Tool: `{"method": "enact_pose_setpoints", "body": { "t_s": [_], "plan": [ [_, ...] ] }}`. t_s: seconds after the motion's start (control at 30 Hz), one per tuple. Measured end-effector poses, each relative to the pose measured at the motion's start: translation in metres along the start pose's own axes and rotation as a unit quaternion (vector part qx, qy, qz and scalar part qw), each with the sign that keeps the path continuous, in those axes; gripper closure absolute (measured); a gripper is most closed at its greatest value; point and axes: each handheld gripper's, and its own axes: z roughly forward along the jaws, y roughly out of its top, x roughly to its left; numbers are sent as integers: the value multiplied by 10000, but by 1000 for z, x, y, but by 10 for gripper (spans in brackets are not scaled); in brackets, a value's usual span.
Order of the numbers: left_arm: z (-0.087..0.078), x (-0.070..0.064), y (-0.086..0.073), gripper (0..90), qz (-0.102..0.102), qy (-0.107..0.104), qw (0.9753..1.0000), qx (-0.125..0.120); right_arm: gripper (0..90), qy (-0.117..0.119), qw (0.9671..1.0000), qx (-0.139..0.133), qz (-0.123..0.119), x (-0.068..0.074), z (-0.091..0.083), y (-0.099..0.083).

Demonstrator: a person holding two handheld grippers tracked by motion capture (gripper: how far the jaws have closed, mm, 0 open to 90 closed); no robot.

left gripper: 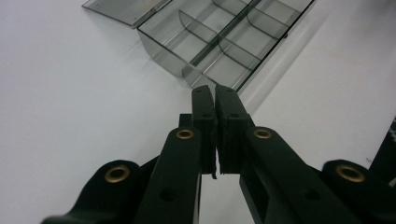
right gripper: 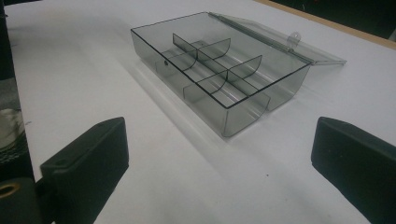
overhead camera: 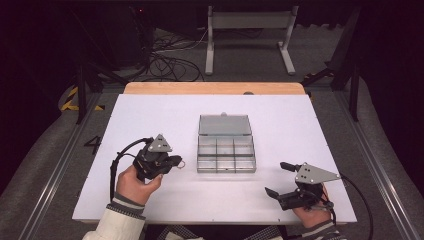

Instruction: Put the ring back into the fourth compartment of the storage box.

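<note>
Compartment box (overhead camera: 226,154) at table (overhead camera: 150,115) centre, lid (overhead camera: 224,125) flopped open toward 12 o'clock. My left gripper (overhead camera: 176,161) pinched closed, apparently on nothing; right gripper (overhead camera: 278,179) spread wide. Risk: light box skids if nudged one-sided.

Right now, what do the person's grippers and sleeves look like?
Both are black two-jaw tools. The left gripper and the right gripper each carry a grey three-cornered plate on top and trail a black cable. In the left gripper view, brass-coloured rivets dot the linkages and the fingers are blocky, matte black. The sleeves are off-white ribbed knit with dark-striped cuffs.
</note>
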Motion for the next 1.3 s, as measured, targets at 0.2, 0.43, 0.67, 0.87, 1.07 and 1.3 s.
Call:
{"method": "enact_pose_setpoints", "body": {
  "t_s": [0.2, 0.43, 0.67, 0.87, 1.07, 1.3],
  "plan": [
    [6, -4, 13, 879, 77, -111, 9999, -57, 45, -1, 10000, 11, -16, 0, 0, 0],
    [13, -7, 23, 879, 105, -191, 9997, -103, 45, -9, 10000, 19, -20, 0, 0, 0],
    [21, -11, 34, 878, 188, -218, 9995, -122, 45, 11, 10000, 14, -13, 0, 0, 0],
    [28, -15, 42, 879, 232, -264, 9993, -116, 45, 12, 10000, 3, -16, 0, -1, 0],
    [35, -17, 47, 879, 264, -298, 9992, -107, 45, 25, 10000, 5, -16, 0, -1, 0],
    [42, -17, 49, 879, 229, -399, 9989, -110, 45, 30, 10000, 6, -17, 0, -1, 0]
  ]
}}
